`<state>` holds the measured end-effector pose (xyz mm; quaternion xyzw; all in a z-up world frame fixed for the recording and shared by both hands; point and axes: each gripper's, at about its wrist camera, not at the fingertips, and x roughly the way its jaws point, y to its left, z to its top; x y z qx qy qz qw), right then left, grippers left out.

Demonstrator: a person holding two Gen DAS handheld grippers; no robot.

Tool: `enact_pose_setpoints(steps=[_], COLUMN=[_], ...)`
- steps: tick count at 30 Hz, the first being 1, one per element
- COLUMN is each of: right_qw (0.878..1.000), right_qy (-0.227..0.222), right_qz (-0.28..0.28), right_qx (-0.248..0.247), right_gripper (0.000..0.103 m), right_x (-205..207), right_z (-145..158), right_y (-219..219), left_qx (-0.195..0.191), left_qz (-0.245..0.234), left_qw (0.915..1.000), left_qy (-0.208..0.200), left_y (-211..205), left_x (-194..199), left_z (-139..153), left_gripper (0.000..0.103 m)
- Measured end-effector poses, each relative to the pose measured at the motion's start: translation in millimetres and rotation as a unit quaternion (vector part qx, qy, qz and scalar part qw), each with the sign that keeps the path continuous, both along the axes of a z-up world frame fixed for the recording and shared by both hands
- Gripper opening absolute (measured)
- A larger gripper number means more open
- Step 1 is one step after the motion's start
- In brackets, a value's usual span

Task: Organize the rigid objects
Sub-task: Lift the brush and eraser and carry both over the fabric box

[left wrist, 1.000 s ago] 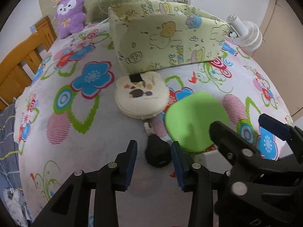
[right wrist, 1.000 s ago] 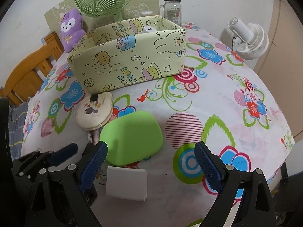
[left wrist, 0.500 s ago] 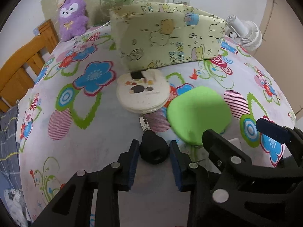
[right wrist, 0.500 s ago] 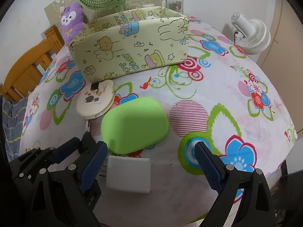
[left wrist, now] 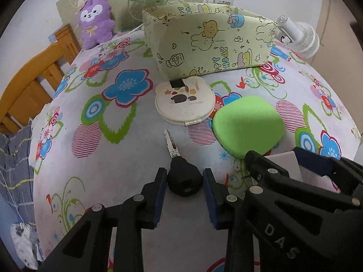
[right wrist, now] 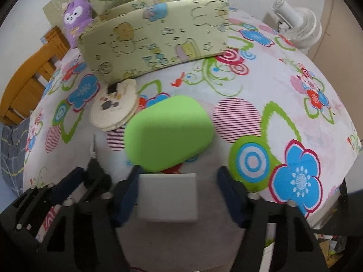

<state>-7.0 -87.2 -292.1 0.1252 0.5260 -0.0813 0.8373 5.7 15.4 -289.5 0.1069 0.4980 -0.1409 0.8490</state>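
Both sets of tongs have closed in since a second ago, and the key (left wrist: 179, 170) has slid nearer to us, its black head pinched between the left gripper (left wrist: 185, 182) pads. Its serrated blade points straight ahead toward the round compact (left wrist: 185, 100). Alongside, the right gripper (right wrist: 177, 188) is closing its jaws around the white block (right wrist: 167, 197), left pad touching, right pad seemingly just short. Beyond both, past the green case (right wrist: 168, 133), sits the patterned bin (left wrist: 208, 43), dead ahead, so we judge a lift and forward carry comes next.
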Motion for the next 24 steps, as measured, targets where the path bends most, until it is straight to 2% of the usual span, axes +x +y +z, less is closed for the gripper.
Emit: enact_pose_setpoints(steps=[2, 6, 12, 24], right_qw=[1.0, 1.0, 0.999, 0.997], right_qy=[-0.001, -0.004, -0.026, -0.07], right_qz=[0.004, 0.005, 0.009, 0.013], right_qx=[-0.008, -0.016, -0.021, -0.031], right_gripper=[0.05, 0.05, 0.05, 0.05], right_x=[2, 2, 3, 19], right_z=[2, 3, 16, 61], right_y=[3, 2, -1, -15], left_qx=[-0.014, -0.016, -0.022, -0.043], left_qz=[0.015, 0.026, 0.031, 0.043], left_qw=[0.9997, 0.9995, 0.9992, 0.9971], left_qy=[0.011, 0.012, -0.009, -0.046], left_y=[4, 5, 3, -11], left_x=[2, 1, 0, 12], left_z=[0, 1, 12, 54], left_gripper=[0.032, 0.032, 0.032, 0.032])
